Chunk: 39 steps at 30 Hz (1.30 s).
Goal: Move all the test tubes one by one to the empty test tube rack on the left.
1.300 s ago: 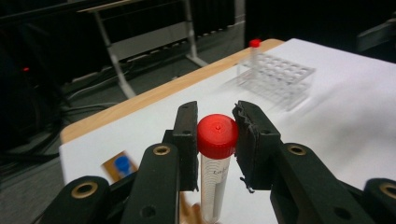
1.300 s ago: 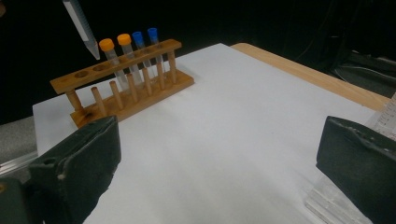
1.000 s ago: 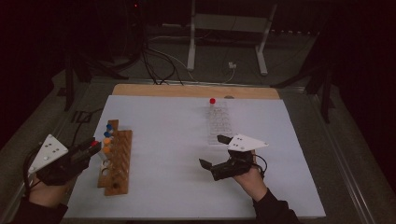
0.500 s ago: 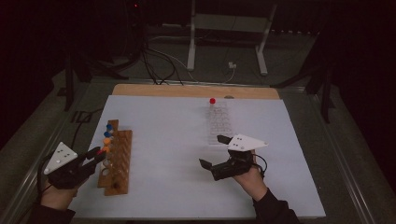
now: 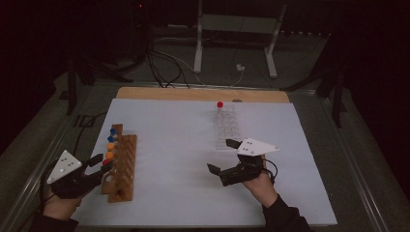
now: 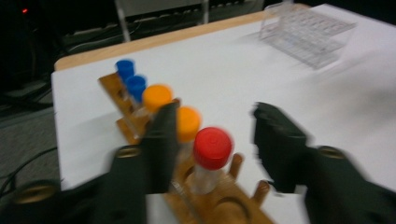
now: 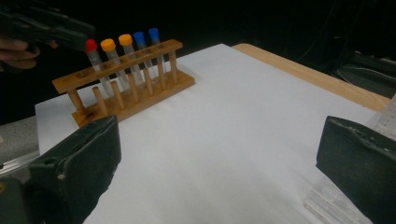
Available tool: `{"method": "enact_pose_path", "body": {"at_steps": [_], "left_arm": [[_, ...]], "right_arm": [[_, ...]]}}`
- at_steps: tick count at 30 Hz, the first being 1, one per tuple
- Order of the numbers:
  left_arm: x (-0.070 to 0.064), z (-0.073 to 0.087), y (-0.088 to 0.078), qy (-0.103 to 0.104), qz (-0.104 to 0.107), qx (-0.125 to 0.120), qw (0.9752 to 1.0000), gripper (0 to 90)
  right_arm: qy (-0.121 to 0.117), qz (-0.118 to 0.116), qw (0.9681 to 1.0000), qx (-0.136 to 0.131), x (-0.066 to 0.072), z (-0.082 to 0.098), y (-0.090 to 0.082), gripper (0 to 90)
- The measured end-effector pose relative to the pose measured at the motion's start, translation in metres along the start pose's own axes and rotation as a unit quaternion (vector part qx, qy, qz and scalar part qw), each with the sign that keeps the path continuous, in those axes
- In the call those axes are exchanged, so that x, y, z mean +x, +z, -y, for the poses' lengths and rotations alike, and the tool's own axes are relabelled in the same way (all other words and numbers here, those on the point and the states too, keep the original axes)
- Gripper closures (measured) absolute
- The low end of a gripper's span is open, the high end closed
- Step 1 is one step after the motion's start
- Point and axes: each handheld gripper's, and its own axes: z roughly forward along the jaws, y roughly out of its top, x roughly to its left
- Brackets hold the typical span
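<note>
A wooden rack (image 5: pixel 122 164) at the left of the white table holds a row of tubes with blue, orange and red caps. My left gripper (image 5: pixel 102 164) is at the rack's near end. Its jaws have just been opening and now stand on either side of the red-capped tube (image 6: pixel 212 148), which sits upright in the rack, with neither pad pressing on it. The left gripper (image 6: pixel 215 113) is open. My right gripper (image 5: pixel 223 156) rests mid-table, right of centre, wide open and holding nothing; its view (image 7: pixel 217 156) looks toward the wooden rack (image 7: pixel 126 81).
A clear plastic rack (image 5: pixel 226 126) lies just beyond the right gripper, with one red-capped tube (image 5: pixel 220 104) at its far end. A wooden board edge (image 5: pixel 159 93) runs along the back of the white sheet (image 5: pixel 174 145). Dark stands and cables lie beyond the table.
The left gripper has sunk toward the near end of the wooden rack and its jaws have parted. The right gripper has not moved.
</note>
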Motion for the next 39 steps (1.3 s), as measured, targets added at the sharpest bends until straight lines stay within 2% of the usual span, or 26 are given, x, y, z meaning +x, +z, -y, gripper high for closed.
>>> {"method": "enact_pose_path", "body": {"at_steps": [2,7,11,13,18,22,26,27,30,32,33,34,38,39], "left_arm": [[-0.004,-0.003,-0.002,0.006,-0.001,-0.005,1.0000,42.8],[-0.018,-0.014,-0.005,0.011,0.003,-0.015,0.9998,18.8],[-0.028,-0.025,-0.007,0.014,0.022,-0.031,0.9992,12.7],[-0.035,-0.029,-0.007,0.015,0.030,-0.038,0.9987,9.6],[-0.054,-0.035,0.000,0.029,0.068,-0.046,0.9963,5.8],[-0.068,-0.036,0.008,0.041,0.092,-0.047,0.9938,5.0],[-0.082,-0.033,0.018,0.046,0.114,-0.045,0.9914,5.0],[-0.085,-0.031,0.020,0.044,0.125,-0.043,0.9902,5.0],[-0.096,-0.027,0.028,0.049,0.140,-0.038,0.9882,5.0],[-0.103,-0.024,0.033,0.055,0.149,-0.031,0.9868,5.0],[-0.106,-0.023,0.035,0.057,0.156,-0.027,0.9857,5.0],[-0.108,-0.022,0.036,0.056,0.161,-0.026,0.9850,5.0],[-0.112,-0.019,0.039,0.056,0.167,-0.024,0.9841,5.0],[-0.112,-0.018,0.040,0.056,0.167,-0.022,0.9840,5.0]], "right_arm": [[0.002,0.001,1.0000,-0.003,-0.001,-0.001,-0.001,0.0],[0.005,-0.002,0.9999,-0.013,-0.006,-0.002,-0.003,0.0],[0.008,-0.002,0.9995,-0.029,-0.013,-0.004,-0.003,0.0],[0.009,0.001,0.9995,-0.029,-0.017,-0.006,-0.002,0.0],[0.004,0.027,0.9991,-0.031,-0.032,-0.008,0.005,0.0],[0.010,0.048,0.9983,-0.031,-0.051,-0.008,0.015,0.0],[0.023,0.086,0.9959,-0.019,-0.071,-0.006,0.028,0.0],[0.030,0.094,0.9949,-0.018,-0.076,-0.004,0.031,0.0],[0.048,0.108,0.9930,-0.008,-0.093,0.002,0.041,0.7],[0.057,0.114,0.9918,0.001,-0.103,0.004,0.047,10.4],[0.064,0.125,0.9901,0.005,-0.108,0.005,0.051,11.9],[0.066,0.123,0.9901,0.009,-0.112,0.005,0.054,12.5],[0.058,0.140,0.9880,0.026,-0.126,0.002,0.066,17.5],[0.056,0.143,0.9876,0.032,-0.130,0.002,0.069,21.0]]}}
